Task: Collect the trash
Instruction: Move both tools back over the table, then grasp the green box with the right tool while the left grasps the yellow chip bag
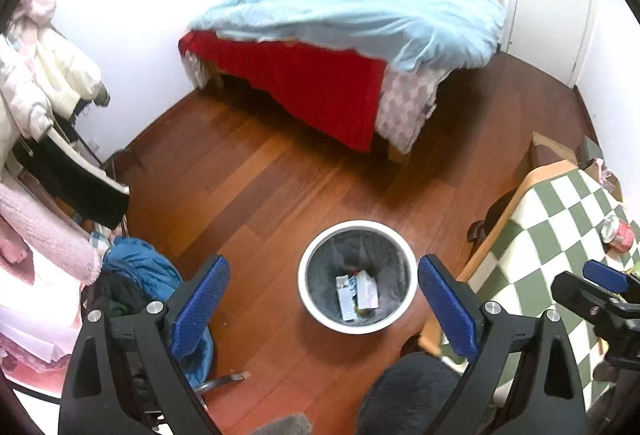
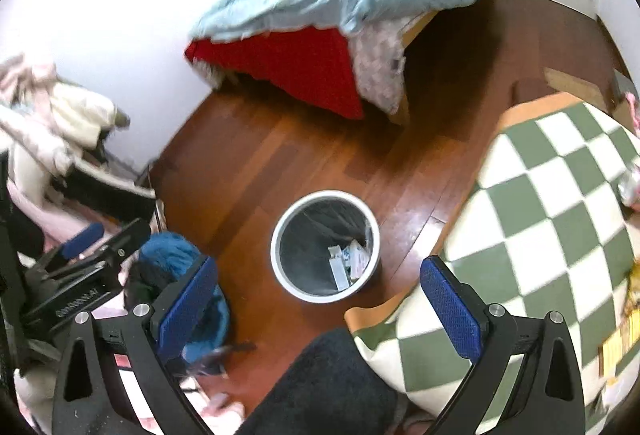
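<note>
I have both tools held above the floor, looking down. My left gripper (image 1: 323, 293) is released, its blue pads spread wide with nothing between them, and the right gripper (image 2: 318, 301) is just as wide and empty. Between the fingers in each view stands the waste bin (image 1: 308, 287), a round white-rimmed tub with a grey liner, on the wooden floor (image 1: 248, 171). The trash (image 1: 357, 293) lies at its bottom: a few flattened white cartons and wrappers (I can't read the print).

To the right of the bin, very near it, is a table with a green-and-white checked cloth (image 2: 560, 219); its corner juts toward the bin. A red can (image 1: 622, 237) sits on the far right of that cloth, beside something pale I cannot make out. To the left, a heap of blue cloth (image 1: 140, 267) lies on the floor below a rack of pale coats (image 1: 52, 83). Beyond the bin, the far side of the room holds a bed with a light blue quilt (image 1: 360, 11) over a red sheet (image 1: 312, 83). A dark fuzzy shape (image 2: 320, 387) fills the near edge.
</note>
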A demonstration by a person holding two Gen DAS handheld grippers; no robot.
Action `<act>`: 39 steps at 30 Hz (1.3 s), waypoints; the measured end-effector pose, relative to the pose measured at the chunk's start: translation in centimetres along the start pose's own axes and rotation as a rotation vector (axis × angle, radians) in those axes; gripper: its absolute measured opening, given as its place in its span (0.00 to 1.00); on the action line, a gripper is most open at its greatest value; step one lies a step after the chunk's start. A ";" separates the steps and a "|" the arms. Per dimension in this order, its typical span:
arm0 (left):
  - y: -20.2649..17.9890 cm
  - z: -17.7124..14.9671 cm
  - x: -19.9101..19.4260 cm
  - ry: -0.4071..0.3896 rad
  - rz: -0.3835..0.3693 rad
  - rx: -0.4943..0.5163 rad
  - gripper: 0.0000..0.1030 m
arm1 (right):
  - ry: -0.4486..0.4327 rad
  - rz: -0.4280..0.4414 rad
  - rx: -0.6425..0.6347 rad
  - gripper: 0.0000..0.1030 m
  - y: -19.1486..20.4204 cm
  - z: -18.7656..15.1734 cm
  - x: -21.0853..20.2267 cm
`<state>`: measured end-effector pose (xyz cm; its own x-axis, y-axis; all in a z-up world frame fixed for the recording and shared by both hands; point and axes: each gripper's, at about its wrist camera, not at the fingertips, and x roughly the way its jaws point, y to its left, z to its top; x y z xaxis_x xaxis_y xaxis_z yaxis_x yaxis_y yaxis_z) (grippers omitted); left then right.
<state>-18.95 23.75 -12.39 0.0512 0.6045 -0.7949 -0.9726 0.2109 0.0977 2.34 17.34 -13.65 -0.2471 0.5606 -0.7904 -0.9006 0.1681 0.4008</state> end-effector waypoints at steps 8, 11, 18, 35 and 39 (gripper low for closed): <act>-11.1 -0.7 -1.6 -0.013 -0.122 0.128 0.94 | -0.108 -0.165 0.206 0.99 -12.4 -3.0 -9.3; -17.4 -1.8 -0.3 0.017 -0.177 0.197 1.00 | -0.112 -0.271 0.332 0.99 -19.5 -4.7 -11.6; -31.8 -4.6 5.3 0.118 -0.185 0.353 1.00 | -0.101 -0.477 0.614 0.99 -35.3 -8.0 -14.7; -42.8 -7.8 11.9 0.247 -0.082 0.500 1.00 | -0.030 -0.533 0.922 0.99 -52.5 -5.7 -8.5; -43.1 -7.0 11.1 0.263 -0.132 0.462 1.00 | 0.008 -0.521 0.905 0.86 -53.6 -5.7 -6.9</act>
<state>21.91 16.01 -29.60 0.0496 0.3500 -0.9354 -0.7580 0.6231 0.1929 50.30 -0.14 -32.32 0.0899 0.2397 -0.9667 -0.2929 0.9340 0.2043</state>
